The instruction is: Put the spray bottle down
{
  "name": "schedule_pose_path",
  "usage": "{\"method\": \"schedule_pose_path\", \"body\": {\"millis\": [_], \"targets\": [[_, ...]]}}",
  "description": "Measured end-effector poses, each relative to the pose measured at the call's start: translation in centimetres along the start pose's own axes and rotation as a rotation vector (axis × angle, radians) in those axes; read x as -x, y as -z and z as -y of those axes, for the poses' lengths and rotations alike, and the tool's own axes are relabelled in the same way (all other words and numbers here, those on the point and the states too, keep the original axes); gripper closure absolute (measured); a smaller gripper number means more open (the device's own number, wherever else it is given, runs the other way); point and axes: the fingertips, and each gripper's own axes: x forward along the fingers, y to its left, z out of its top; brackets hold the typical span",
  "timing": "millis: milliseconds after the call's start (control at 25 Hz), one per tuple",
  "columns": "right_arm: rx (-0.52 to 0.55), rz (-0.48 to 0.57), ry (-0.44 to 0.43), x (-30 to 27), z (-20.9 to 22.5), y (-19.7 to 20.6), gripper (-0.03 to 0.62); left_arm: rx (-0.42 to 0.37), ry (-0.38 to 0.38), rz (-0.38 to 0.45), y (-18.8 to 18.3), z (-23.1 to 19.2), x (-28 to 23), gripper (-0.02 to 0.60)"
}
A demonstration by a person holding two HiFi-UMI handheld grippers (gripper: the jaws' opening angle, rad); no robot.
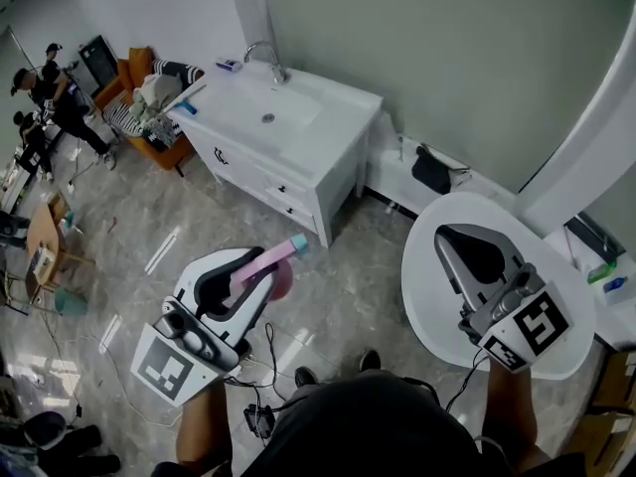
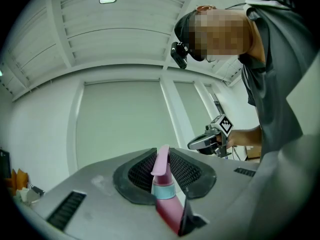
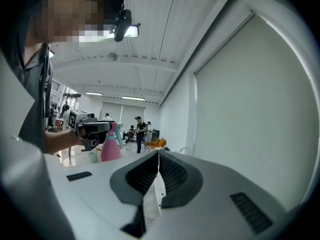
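A pink spray bottle (image 1: pixel 278 258) with a teal collar and a pink trigger head sticks out of my left gripper (image 1: pixel 260 278), which is shut on it low at the left of the head view, above the floor. In the left gripper view the bottle (image 2: pixel 162 186) stands clamped between the dark pads of the left gripper (image 2: pixel 161 159). My right gripper (image 1: pixel 449 235) hovers over the white round table (image 1: pixel 422 276), its jaws together with nothing in them. The right gripper view shows the right gripper (image 3: pixel 158 158) shut, and the bottle (image 3: pixel 111 148) off at the left.
A white sink cabinet (image 1: pixel 298 142) with a faucet (image 1: pixel 264 56) stands ahead against the wall. An orange chair (image 1: pixel 149 142) piled with things and several people (image 1: pixel 40 97) are far left. Cables (image 1: pixel 260 410) lie on the grey floor by my feet.
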Motion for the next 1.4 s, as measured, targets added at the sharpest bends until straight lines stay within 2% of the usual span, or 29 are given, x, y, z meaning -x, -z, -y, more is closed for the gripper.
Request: {"method": "schedule_pose_path", "body": {"millis": [80,240,360,560,720,1040,1400], "targets": [[-0.001,0.002,-0.018,0.1,1.1,0.5,0.585,0.023,-0.013,0.003,0.2,0.5,-1.5,0.503],[-0.007,0.01,-0.055,0.0,2.6,1.4,0.585,0.006,-0.029,-0.014,0.5,1.3,-3.4,0.503],[-0.011,0.001,-0.079,-0.8,2.9,1.9,0.585,0.031,-0.049,0.006,0.6,0.8,-4.2,0.503],[-0.017,-0.015,-0.081,-2.8,2.4,2.1,0.585,0.023,-0.023,0.0,1.1,-0.7,-4.4,0.503],[-0.021,-0.025,-0.042,-4.4,1.5,1.6,0.585,0.039,-0.005,0.014,1.5,-3.7,-2.7,0.503],[-0.013,-0.046,0.066,-8.7,0.5,0.3,0.585,0.037,0.095,0.048,2.5,-8.7,-1.1,0.503],[0.017,-0.059,0.132,-12.9,-1.6,-1.2,0.585,0.058,0.158,0.093,3.5,-13.1,1.2,0.503]]}}
